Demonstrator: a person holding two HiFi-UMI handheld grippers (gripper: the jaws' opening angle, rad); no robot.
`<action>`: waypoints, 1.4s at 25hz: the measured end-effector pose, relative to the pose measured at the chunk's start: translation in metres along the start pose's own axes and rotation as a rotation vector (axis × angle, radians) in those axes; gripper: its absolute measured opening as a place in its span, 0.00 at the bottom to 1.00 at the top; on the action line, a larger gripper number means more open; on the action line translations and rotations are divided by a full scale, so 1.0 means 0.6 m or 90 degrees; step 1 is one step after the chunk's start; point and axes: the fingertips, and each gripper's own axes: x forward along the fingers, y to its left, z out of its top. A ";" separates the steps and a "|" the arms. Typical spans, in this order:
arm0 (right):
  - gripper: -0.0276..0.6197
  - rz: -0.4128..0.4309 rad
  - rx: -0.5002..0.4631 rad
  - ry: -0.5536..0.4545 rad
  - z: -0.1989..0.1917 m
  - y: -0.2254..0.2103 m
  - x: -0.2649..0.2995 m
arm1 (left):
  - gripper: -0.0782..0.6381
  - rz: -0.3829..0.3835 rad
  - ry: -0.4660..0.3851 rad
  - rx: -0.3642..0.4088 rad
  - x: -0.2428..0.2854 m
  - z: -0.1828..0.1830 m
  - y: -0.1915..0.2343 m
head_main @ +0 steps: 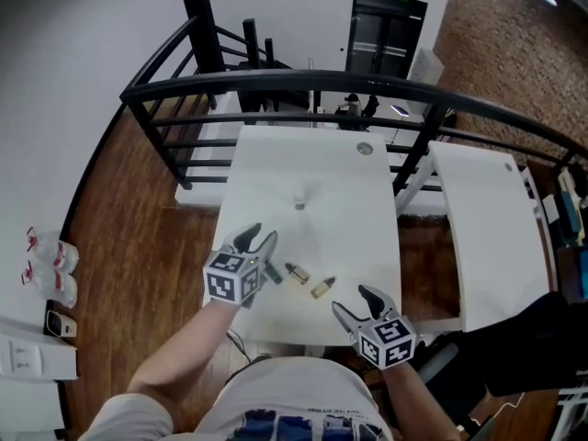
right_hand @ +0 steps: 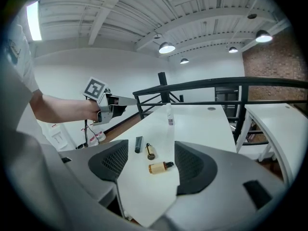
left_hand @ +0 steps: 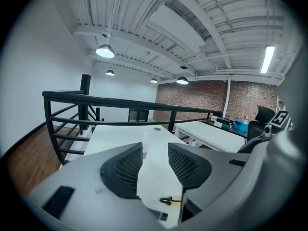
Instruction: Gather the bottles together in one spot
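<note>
2 amber bottles and 1 dark tube are laid together on the table between left gripper and right gripper, both held apart and empty; 1 clear bottle is stood farther back.

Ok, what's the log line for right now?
left gripper: open, empty | right gripper: open, empty | amber bottle, second amber bottle, dark tube: close together on table | clear bottle: upright, apart, farther back
</note>
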 end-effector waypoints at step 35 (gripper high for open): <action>0.54 -0.066 -0.025 0.065 -0.101 0.297 -0.003 | 0.32 -0.088 0.034 -0.047 -0.478 -0.206 -0.029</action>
